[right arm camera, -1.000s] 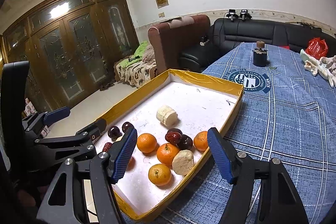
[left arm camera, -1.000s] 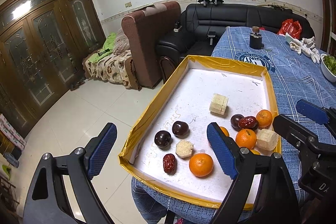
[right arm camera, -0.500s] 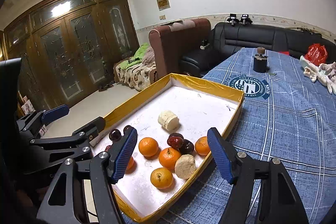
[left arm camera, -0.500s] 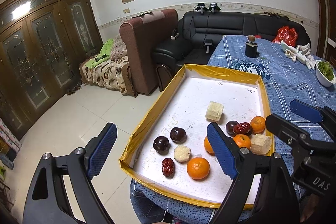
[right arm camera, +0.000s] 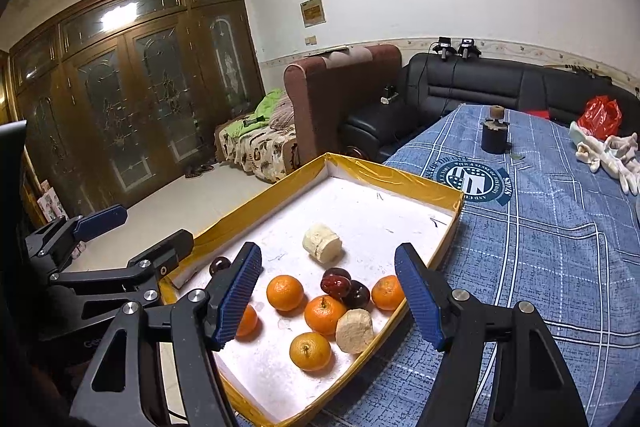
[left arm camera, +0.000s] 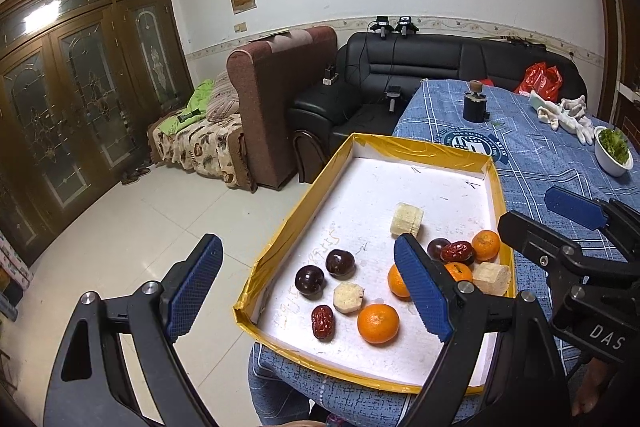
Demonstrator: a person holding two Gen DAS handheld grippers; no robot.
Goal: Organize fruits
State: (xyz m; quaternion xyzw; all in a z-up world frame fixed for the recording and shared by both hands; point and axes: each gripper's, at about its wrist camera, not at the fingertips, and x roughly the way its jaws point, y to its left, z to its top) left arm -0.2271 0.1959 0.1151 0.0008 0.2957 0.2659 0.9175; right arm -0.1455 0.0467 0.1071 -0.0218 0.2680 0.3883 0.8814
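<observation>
A yellow-rimmed white tray (left arm camera: 424,146) (right arm camera: 394,174) lies on the blue table corner. It holds several oranges (left arm camera: 378,323) (right arm camera: 285,292), dark plums (left arm camera: 309,279) (right arm camera: 357,294), red dates (left arm camera: 322,321) (right arm camera: 335,284) and pale sugarcane chunks (left arm camera: 407,220) (right arm camera: 322,243). My left gripper (left arm camera: 308,291) is open and empty, hovering above the tray's near left corner. My right gripper (right arm camera: 332,301) is open and empty above the tray's near right end, over the orange cluster. Each gripper shows in the other's view.
A blue checked tablecloth (right arm camera: 540,227) covers the table. On it stand a dark jar (left arm camera: 474,105), a white bowl of greens (left arm camera: 613,155), white gloves (right arm camera: 612,155) and a red bag (right arm camera: 601,115). Sofas (left arm camera: 400,75) and tiled floor (left arm camera: 140,227) lie beyond the table's left edge.
Both grippers have pulled back and up from the tray, so the tray and fruit look smaller and farther. The fruit has not moved. Both grippers stay open.
</observation>
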